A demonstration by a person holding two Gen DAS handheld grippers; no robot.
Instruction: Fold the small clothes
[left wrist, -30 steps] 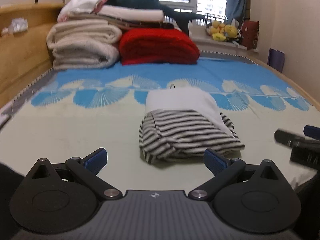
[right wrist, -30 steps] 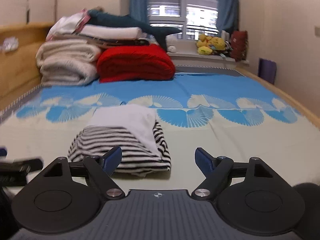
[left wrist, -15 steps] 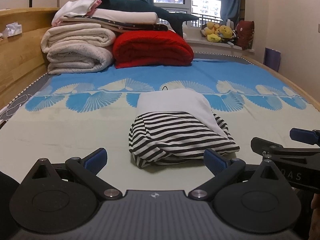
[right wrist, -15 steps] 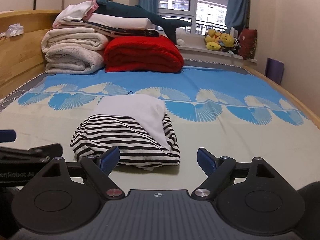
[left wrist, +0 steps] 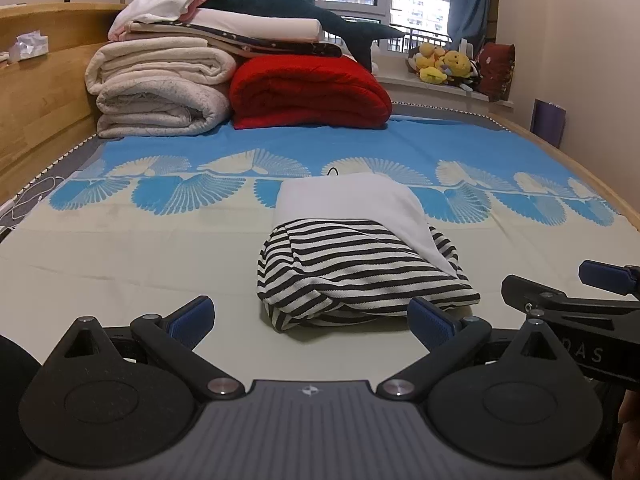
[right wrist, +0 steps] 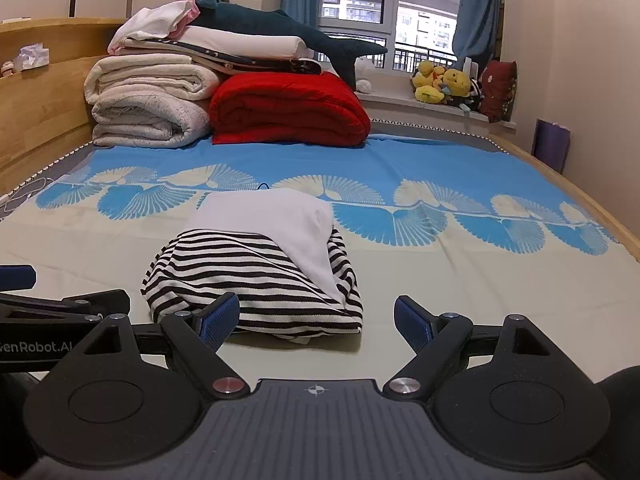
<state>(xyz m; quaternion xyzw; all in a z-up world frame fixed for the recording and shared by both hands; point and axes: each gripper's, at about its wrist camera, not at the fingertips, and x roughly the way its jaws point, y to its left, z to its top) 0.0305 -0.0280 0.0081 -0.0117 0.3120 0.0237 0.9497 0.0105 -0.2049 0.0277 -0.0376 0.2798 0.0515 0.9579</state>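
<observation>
A folded black-and-white striped garment (left wrist: 352,276) with a white part (left wrist: 352,204) on top lies on the bed sheet, just beyond both grippers. It also shows in the right wrist view (right wrist: 248,276). My left gripper (left wrist: 310,320) is open and empty, low over the sheet, its right finger near the garment's front edge. My right gripper (right wrist: 316,320) is open and empty, its left finger in front of the garment's near edge. The right gripper shows at the right of the left wrist view (left wrist: 568,300); the left gripper shows at the left of the right wrist view (right wrist: 60,300).
Folded white blankets (left wrist: 160,88), a red quilt (left wrist: 308,96) and a shark plush (left wrist: 296,8) are stacked at the bed's far end. A wooden headboard (left wrist: 32,92) runs along the left. Plush toys (left wrist: 440,64) sit on the window sill.
Both grippers drew back slightly and steadied; the garment now sits a little nearer and more centred. Both stay open and empty.
</observation>
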